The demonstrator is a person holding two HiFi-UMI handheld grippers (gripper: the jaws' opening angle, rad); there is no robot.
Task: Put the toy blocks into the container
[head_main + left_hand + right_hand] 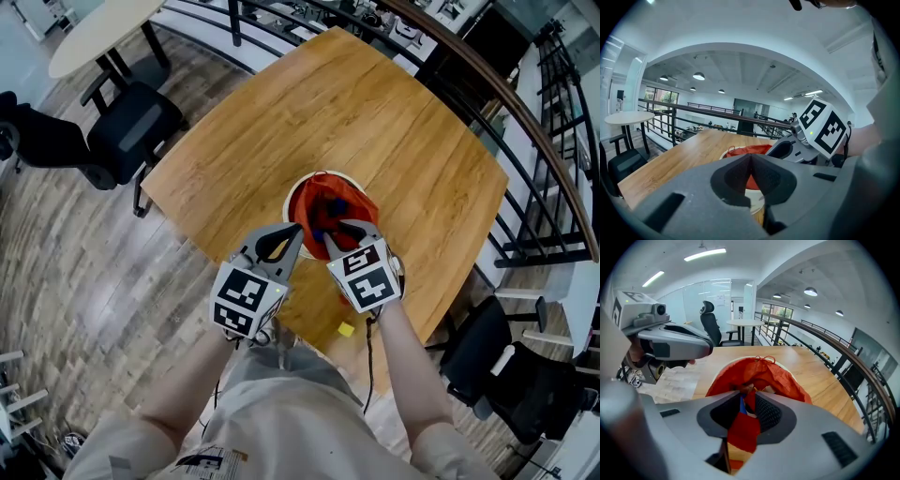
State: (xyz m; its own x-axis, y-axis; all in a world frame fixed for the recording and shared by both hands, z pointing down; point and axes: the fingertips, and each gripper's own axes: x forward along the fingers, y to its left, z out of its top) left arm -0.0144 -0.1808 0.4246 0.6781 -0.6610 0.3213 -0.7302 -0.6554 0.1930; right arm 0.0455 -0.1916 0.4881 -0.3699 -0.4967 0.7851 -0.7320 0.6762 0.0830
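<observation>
Pinching a red block (740,430) in the right tongs (750,394) over the container (289,201); keeping the left tongs (750,157) closed, empty. Risking landing it on the bag's (783,378) bunched rim, spilling onto the table (375,112).

Red block (742,430) over red-lined white container (773,376).

From above, my left gripper (298,231) and right gripper (341,231) cover the container's (323,173) near rim, and what lies inside is a red-and-blue jumble I can't sort out. The red piece (743,425) in my right jaws: block or bag, I can't tell. The yellow bit (346,329) on the counter (394,122) is too small to name.
</observation>
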